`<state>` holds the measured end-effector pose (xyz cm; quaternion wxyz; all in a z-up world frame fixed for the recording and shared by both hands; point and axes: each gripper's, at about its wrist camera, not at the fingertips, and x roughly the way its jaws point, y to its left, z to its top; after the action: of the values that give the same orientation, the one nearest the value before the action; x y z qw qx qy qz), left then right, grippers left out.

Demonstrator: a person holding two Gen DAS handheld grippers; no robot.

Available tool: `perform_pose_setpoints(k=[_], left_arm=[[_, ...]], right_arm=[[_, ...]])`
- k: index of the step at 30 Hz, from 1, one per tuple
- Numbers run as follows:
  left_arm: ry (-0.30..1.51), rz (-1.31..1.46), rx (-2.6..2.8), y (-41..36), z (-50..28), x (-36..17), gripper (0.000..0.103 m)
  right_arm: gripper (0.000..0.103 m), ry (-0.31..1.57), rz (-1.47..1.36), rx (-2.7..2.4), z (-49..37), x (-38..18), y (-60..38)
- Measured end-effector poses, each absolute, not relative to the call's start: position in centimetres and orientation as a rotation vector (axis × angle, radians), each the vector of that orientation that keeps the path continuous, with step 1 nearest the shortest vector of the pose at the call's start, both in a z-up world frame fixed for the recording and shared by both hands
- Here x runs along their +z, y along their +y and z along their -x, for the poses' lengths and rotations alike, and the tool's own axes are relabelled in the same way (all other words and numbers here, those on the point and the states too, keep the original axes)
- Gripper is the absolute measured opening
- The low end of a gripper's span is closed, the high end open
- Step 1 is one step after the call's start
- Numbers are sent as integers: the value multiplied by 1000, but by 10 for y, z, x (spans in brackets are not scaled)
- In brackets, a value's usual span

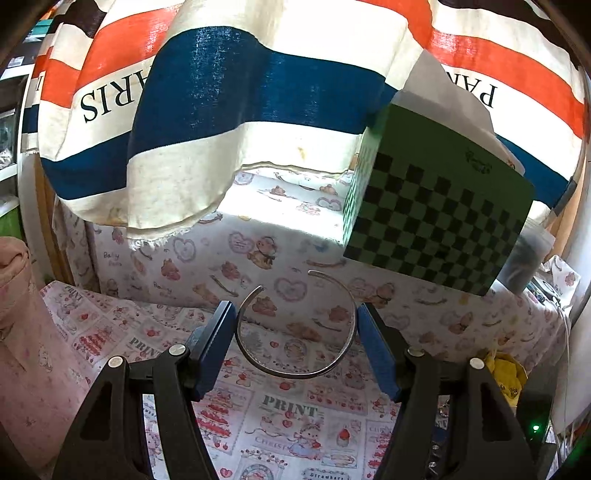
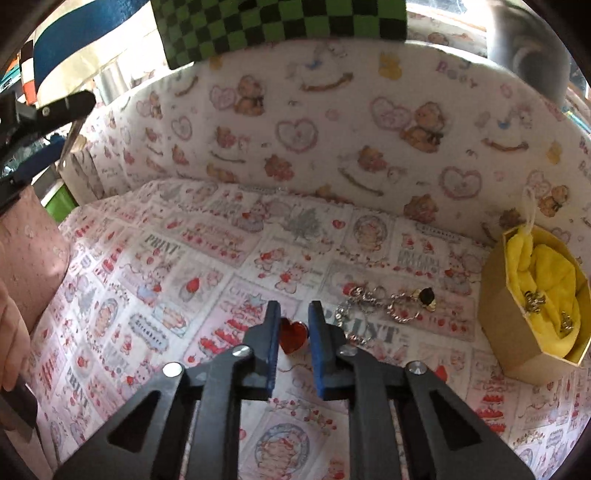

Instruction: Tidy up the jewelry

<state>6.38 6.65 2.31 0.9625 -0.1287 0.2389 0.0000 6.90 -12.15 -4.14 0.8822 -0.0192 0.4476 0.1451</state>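
In the left wrist view my left gripper (image 1: 296, 314) is shut on a thin silver open cuff bracelet (image 1: 295, 373), its two sides pressed between the blue pads, held above the patterned cloth. In the right wrist view my right gripper (image 2: 293, 314) has its jaws close around a red heart-shaped jewel (image 2: 293, 334); I cannot tell if the pads touch it. A silver chain bracelet with a black-and-gold charm (image 2: 391, 299) lies on the cloth to the right. An open tan hexagonal box (image 2: 506, 332) with yellow lining (image 2: 550, 269) stands at the far right, small gold pieces inside.
A green and black checkered box (image 1: 436, 210) sits on the raised ledge behind, also at the top of the right wrist view (image 2: 258, 22). A striped "PARIS" cloth (image 1: 207, 96) hangs overhead. A pink bundle (image 1: 22, 317) lies left. The printed cloth (image 2: 184, 266) covers the work surface.
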Motion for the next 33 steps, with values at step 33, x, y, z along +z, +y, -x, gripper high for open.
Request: perform_pose_setpoints(k=[33], left_arm=[[395, 157, -277, -11, -5, 63, 66]], right_arm=[[6, 554, -136, 307, 25, 72, -258]])
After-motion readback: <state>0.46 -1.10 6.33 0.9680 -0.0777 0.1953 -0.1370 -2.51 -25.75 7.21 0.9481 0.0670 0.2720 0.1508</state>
